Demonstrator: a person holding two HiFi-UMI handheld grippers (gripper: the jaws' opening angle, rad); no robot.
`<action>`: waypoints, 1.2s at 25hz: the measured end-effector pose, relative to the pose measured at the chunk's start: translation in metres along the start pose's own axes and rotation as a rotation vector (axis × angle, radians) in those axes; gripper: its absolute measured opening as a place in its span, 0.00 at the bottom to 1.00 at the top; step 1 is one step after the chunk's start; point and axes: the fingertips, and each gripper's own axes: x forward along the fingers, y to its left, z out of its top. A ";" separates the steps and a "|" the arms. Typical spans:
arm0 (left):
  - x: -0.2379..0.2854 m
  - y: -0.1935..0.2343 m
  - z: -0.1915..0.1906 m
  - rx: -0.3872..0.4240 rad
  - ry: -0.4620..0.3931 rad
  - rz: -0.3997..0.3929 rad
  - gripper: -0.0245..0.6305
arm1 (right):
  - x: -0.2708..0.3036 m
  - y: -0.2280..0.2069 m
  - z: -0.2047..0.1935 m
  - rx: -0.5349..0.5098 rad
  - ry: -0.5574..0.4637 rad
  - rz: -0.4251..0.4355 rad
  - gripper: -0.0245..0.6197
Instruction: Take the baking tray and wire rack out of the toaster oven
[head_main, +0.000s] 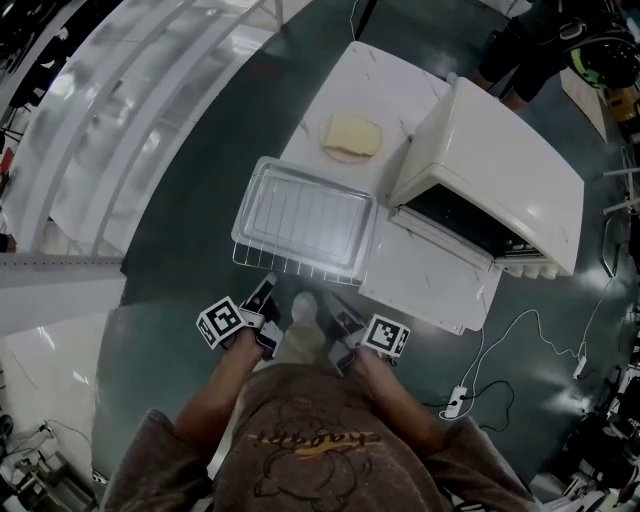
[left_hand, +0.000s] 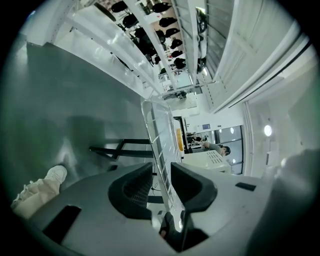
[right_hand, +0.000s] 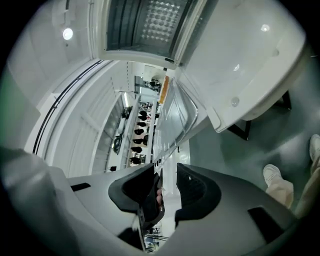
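Left tongs (left_hand: 161, 170) and right tongs (right_hand: 167, 172) are standing half-open, pressing on nothing, at the near rim of the baking tray (head_main: 246, 208). It is lying with the wire rack (head_main: 287, 269) on the desk (head_main: 370, 80), long axis crosswise, equally near both.

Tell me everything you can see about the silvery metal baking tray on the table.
The silvery rectangular metal baking tray is shallow, with a raised rim and rounded corners, apparently empty. It lies flat, stacked with a wire rack, on the white table beside the white toaster oven. The left gripper and right gripper are open at its near edge.
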 end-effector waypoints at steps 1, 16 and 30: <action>-0.004 -0.004 -0.002 0.009 0.004 -0.002 0.18 | -0.003 0.006 0.000 -0.012 0.007 0.009 0.21; 0.038 -0.226 -0.020 0.506 0.085 -0.259 0.19 | -0.053 0.168 0.123 -0.391 -0.150 0.182 0.20; 0.039 -0.346 -0.109 1.187 0.031 -0.345 0.04 | -0.186 0.240 0.185 -1.061 -0.421 -0.030 0.04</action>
